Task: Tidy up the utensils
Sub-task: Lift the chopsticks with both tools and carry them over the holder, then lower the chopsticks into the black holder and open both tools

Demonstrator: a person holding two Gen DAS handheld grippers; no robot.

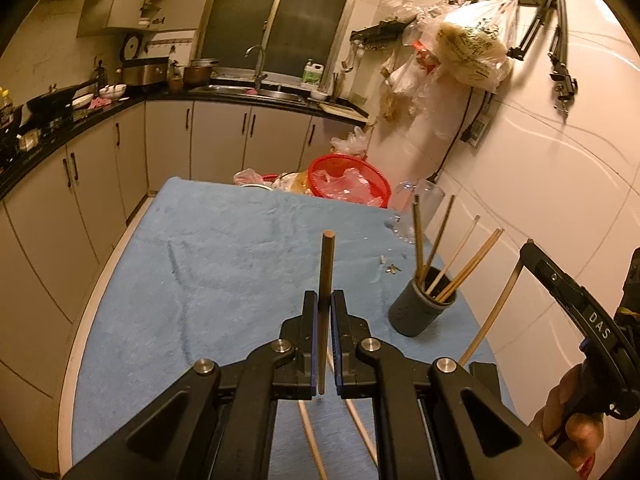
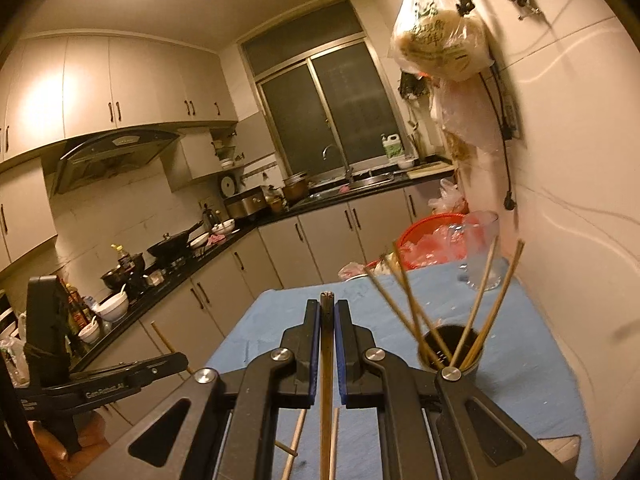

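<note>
Clamped between the left gripper (image 1: 325, 300) jaws, a brown chopstick (image 1: 326, 280) stands nearly upright, its round end above the tips. To that gripper's right and a little ahead sits the grey holder (image 1: 420, 312) on the blue-covered desk (image 1: 200, 280), several chopsticks already fanning out of it. Loose chopsticks (image 1: 312, 440) lie on the desk beneath both grippers. The right gripper (image 2: 328, 308) is closed on a dark chopstick (image 2: 326, 360) pointing forward; the holder seems nearer this one, just off its right side. Beyond stand a glass mug (image 1: 416, 208) and red basket (image 1: 348, 180).
</note>
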